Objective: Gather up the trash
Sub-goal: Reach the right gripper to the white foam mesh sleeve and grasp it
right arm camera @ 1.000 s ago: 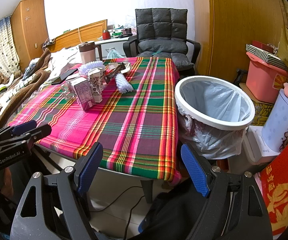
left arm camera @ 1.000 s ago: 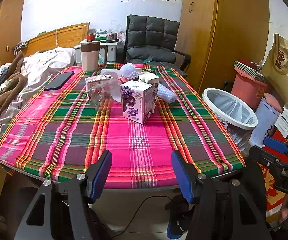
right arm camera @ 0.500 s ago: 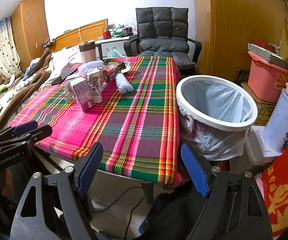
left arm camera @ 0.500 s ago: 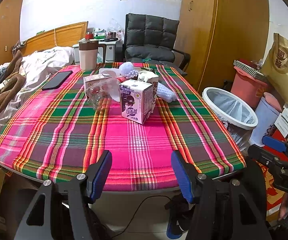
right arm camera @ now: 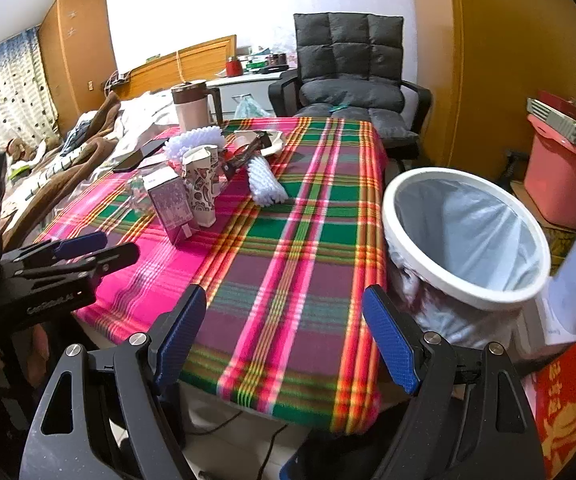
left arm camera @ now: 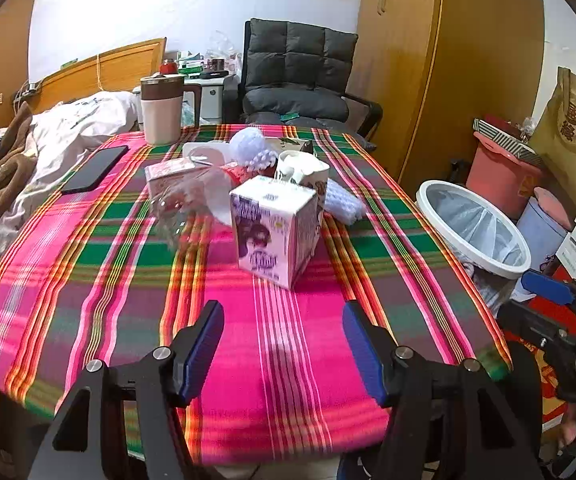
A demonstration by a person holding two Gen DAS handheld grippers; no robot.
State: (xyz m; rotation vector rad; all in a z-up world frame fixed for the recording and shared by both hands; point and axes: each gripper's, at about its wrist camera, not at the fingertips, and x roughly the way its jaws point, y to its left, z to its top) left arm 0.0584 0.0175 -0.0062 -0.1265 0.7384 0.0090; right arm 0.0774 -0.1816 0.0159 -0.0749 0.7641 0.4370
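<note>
Nothing looked collected yet: both the left gripper (left arm camera: 284,344) and right gripper (right arm camera: 284,334) gaped empty, the carton (left arm camera: 274,230) and other litter sat on the table (left arm camera: 88,280), and the bin (right arm camera: 463,240) looked empty.

Sitting on the plaid tablecloth (left arm camera: 88,264) are two upright printed cartons: one purple-and-white milk carton (left arm camera: 272,230) and one patterned opened carton (right arm camera: 202,184). One black phone (left arm camera: 95,168), one pink lidded jug (left arm camera: 162,109) and one white-rimmed lined bin (right arm camera: 463,236) are showing.
</note>
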